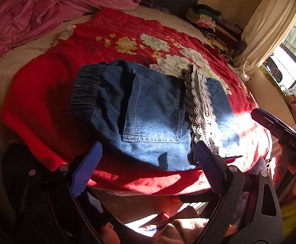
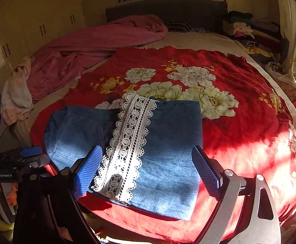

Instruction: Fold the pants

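Blue denim pants (image 1: 148,111) lie folded on a red flowered blanket (image 1: 107,30), elastic waistband at the left, back pocket up, a white lace hem strip (image 1: 200,105) across the top. My left gripper (image 1: 148,162) is open and empty, just short of the pants' near edge. In the right wrist view the pants (image 2: 168,142) and lace strip (image 2: 127,142) lie ahead of my right gripper (image 2: 148,166), which is open and empty above their near part. The left gripper (image 2: 26,156) shows at that view's left edge.
A pink blanket (image 2: 87,50) is heaped at the bed's far left. Stacked clothes (image 2: 241,28) sit at the far right by the headboard (image 2: 168,10). A curtain (image 1: 269,26) and window are at the right. The bed edge (image 1: 137,195) is just under my left gripper.
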`<action>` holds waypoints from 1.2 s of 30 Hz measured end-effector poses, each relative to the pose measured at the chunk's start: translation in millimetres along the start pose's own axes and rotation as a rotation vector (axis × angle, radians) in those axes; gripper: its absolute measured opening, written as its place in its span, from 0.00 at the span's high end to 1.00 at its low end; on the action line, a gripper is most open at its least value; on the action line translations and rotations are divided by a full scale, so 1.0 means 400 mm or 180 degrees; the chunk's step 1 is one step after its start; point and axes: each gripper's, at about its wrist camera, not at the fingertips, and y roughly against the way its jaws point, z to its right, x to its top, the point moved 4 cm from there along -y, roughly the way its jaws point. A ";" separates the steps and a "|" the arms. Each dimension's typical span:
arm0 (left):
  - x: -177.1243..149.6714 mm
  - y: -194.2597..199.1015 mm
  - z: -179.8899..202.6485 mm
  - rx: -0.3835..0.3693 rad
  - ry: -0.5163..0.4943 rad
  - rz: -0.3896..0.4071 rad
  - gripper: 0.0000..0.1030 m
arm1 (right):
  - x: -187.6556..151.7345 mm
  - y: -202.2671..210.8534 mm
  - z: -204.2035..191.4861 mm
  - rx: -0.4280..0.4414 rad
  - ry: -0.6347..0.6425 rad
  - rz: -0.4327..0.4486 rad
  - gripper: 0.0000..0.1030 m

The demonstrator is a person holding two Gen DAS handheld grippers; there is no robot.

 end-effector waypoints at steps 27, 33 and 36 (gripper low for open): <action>-0.007 -0.080 -0.175 -0.0466 0.0848 -0.0095 0.46 | 0.177 -0.385 -0.477 0.1071 0.1551 -0.1055 0.07; -0.011 -0.126 -0.178 -0.0416 0.0882 -0.0116 0.49 | 0.153 -0.468 -0.532 0.1278 0.1700 -0.1353 0.08; -0.019 -0.127 -0.180 -0.0435 0.0875 -0.0096 0.49 | 0.120 -0.512 -0.544 0.1526 0.1676 -0.1626 0.32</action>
